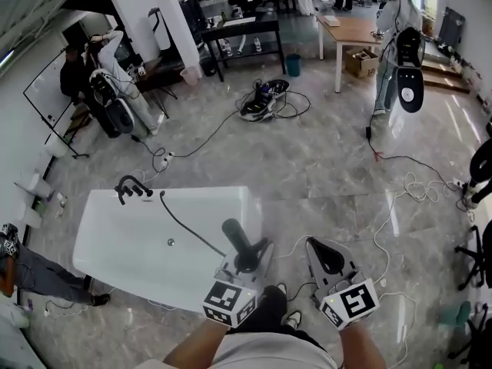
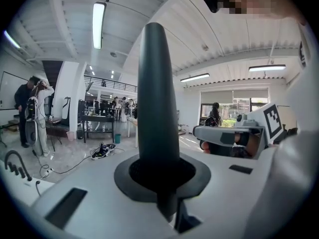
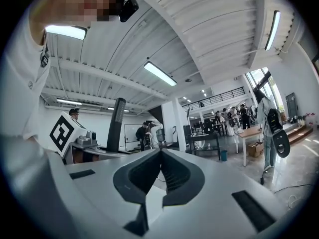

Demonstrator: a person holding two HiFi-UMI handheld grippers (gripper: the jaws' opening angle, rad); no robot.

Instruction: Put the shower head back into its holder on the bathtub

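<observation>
Shower head [image 1: 234, 235], clamped in our left claw [image 1: 247, 258] by the near right corner of the bathtub [image 1: 200, 191], is not yet in its holder [image 1: 132, 187] at the far left; our right claw [image 1: 326, 257] is closed, empty.

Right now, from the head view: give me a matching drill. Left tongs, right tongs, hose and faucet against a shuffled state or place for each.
Things:
1. left tongs
2. right tongs
3. hose
4. faucet

States or places:
A. shut, nothing between them
B. on the bathtub rim, upper left in the head view
C. shut on the black shower head
D. runs across the tub's inside to the shower head

Pairs: 1-C, 2-A, 3-D, 4-B
</observation>
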